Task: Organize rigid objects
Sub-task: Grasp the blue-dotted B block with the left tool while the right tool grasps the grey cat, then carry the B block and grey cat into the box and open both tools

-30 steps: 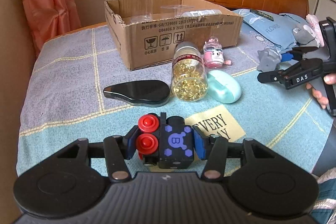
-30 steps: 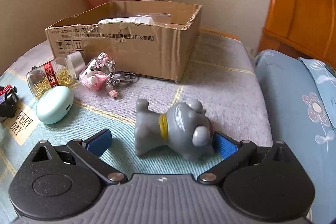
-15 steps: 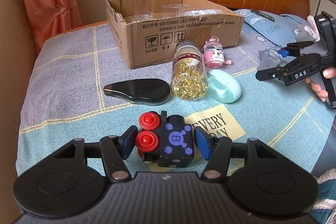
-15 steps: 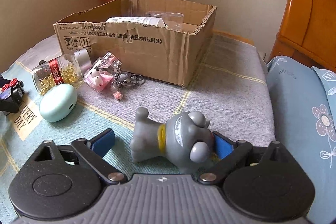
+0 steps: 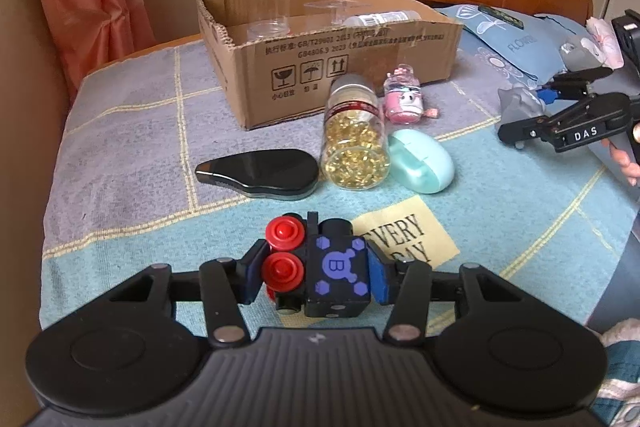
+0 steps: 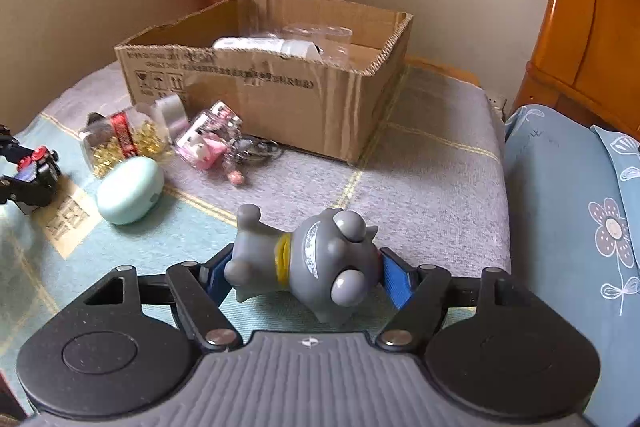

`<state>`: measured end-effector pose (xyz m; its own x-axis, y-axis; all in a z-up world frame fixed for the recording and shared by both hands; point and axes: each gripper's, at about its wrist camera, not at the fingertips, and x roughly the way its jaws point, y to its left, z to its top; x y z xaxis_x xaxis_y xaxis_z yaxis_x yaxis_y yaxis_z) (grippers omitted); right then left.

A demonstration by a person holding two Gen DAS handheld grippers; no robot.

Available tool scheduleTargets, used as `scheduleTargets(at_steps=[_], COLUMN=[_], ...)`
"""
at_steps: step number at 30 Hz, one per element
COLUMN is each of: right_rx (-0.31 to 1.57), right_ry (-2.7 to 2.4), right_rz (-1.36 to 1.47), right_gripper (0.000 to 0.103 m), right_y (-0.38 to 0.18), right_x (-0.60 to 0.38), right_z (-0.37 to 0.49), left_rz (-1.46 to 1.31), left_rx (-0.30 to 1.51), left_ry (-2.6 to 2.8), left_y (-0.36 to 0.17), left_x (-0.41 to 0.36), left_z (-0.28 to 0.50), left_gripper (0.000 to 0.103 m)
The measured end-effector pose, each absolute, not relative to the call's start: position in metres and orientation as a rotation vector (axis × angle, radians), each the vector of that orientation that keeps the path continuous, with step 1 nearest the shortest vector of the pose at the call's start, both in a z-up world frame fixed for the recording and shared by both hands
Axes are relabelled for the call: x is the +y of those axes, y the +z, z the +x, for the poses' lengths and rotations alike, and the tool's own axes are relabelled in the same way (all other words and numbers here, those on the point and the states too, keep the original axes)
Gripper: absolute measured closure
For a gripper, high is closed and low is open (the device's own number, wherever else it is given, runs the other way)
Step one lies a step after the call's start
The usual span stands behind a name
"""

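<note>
Slippage is worrying me: my right gripper [image 6: 300, 273] is closing on the lumpy grey figurine [image 6: 308, 259] lying crosswise between its pads, while my left gripper [image 5: 316, 275] is pinching the toy block [image 5: 320, 267]; both could twist loose heading toward the cardboard box [image 6: 280, 87] ahead.

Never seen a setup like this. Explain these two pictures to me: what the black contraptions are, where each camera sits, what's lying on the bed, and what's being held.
There is no robot. A person holds a two-finger gripper in each hand, with a wide-angle camera on each looking along its fingers.

The left camera shows the left gripper shut on a black toy block with red knobs. The right camera shows the right gripper closing around a grey toy figure that lies between its fingers.

On the checked blanket lie a flat black case, a bottle of yellow capsules, a mint-green oval case and a pink keychain charm. Behind them is an open cardboard box with clear cups and a white bottle inside.
</note>
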<state>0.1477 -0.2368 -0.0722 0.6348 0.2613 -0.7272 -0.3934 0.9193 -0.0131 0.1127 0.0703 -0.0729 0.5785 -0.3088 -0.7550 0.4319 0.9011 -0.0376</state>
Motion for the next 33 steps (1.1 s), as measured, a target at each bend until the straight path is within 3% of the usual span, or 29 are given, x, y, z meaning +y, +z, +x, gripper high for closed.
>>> scheduleTargets(at_steps=[16, 24, 33], right_rx=[0.754, 0.696, 0.648], right_ry=[0.494, 0.509, 0.498], right_rz=[-0.223, -0.238, -0.254], right_gripper=[0.026, 0.026, 0.026], right_y=[-0.012, 0.016, 0.041], right_x=[-0.234, -0.229, -0.220], right_z=[0.139, 0.165, 0.220], left_rz=[0.183, 0.194, 0.211], left_rx=[0.841, 0.798, 0.803], left_ry=[-0.484, -0.479, -0.431], left_y=[-0.005, 0.033, 0.038], left_x=[0.061, 0.048, 0.036], left_z=[0.136, 0.193, 0.281], left_gripper=[0.054, 0.054, 0.054])
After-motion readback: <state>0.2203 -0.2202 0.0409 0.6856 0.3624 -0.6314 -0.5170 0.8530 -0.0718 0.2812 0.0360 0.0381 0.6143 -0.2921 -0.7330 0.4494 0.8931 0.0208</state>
